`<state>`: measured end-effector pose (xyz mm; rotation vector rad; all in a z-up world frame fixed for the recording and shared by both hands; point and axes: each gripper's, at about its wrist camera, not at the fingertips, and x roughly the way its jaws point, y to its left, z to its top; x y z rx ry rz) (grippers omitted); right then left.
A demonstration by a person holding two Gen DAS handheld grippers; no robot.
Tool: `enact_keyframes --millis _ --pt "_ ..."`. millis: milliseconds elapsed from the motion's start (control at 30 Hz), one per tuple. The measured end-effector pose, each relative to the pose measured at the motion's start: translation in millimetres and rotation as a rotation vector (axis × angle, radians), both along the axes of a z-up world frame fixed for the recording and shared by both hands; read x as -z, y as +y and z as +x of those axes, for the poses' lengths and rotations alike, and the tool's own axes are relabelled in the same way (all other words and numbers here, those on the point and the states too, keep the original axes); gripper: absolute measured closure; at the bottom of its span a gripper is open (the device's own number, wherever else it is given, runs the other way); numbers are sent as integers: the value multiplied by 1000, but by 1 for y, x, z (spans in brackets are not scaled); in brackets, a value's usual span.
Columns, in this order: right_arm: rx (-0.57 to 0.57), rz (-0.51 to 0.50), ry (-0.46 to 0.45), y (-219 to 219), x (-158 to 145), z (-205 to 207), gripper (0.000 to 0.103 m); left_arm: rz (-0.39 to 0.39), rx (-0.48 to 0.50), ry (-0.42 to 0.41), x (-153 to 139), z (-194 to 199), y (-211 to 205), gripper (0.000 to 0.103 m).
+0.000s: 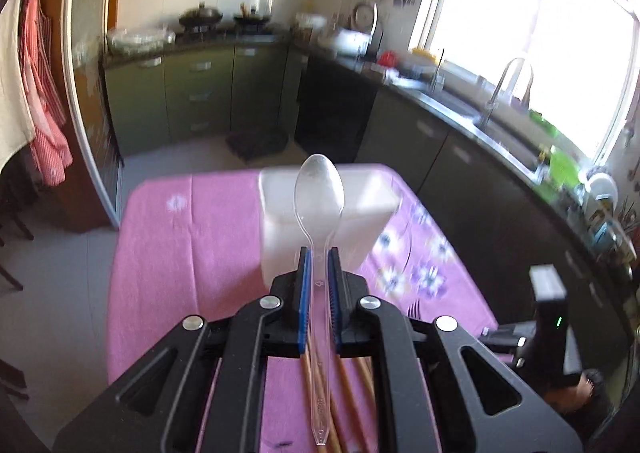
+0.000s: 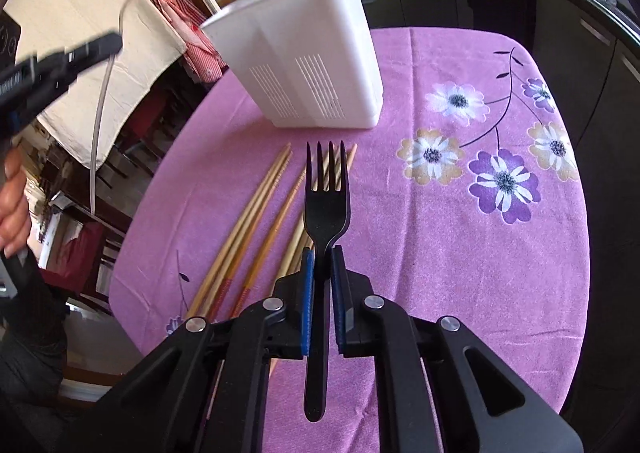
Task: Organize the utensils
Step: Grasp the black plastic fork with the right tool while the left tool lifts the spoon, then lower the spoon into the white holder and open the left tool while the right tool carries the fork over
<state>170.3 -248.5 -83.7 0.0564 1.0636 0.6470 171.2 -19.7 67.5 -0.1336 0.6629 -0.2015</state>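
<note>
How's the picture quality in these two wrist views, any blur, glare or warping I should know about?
Left wrist view: the window is blown out white, the kitchen background and white holder look smeared, while the clear spoon in the left gripper stays sharp. Right wrist view: evenly lit and crisp on the black fork and chopsticks; fisheye bends the table edge in both.

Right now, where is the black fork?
In the right wrist view, the black fork is clamped in the right gripper, tines pointing toward the white utensil holder, above the chopsticks.
</note>
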Motion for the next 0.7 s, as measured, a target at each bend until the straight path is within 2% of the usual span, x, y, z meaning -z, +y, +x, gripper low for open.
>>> enact_keyframes --millis 67,133,200,267,367,467,700 --pt "-3 28 -23 -5 -6 -6 93 -41 -12 -155 -31 10 0 95" --pt "-13 52 -32 -3 -8 -10 93 -50 -41 -272 -48 28 -5 95" --pt "-16 67 -43 -2 -12 -10 93 -53 -70 -349 -52 48 -10 95" --pt "-18 81 -56 -3 -14 -13 93 -54 -107 -390 -48 67 -15 95" --pt "-6 90 -82 -9 -18 -11 93 -17 -150 -388 -29 100 -27 95" --pt "-1 110 -106 -13 -25 -9 93 26 -168 -350 -5 124 -34 95" --pt "20 161 -204 -9 -65 17 93 72 -175 -273 38 121 -29 94"
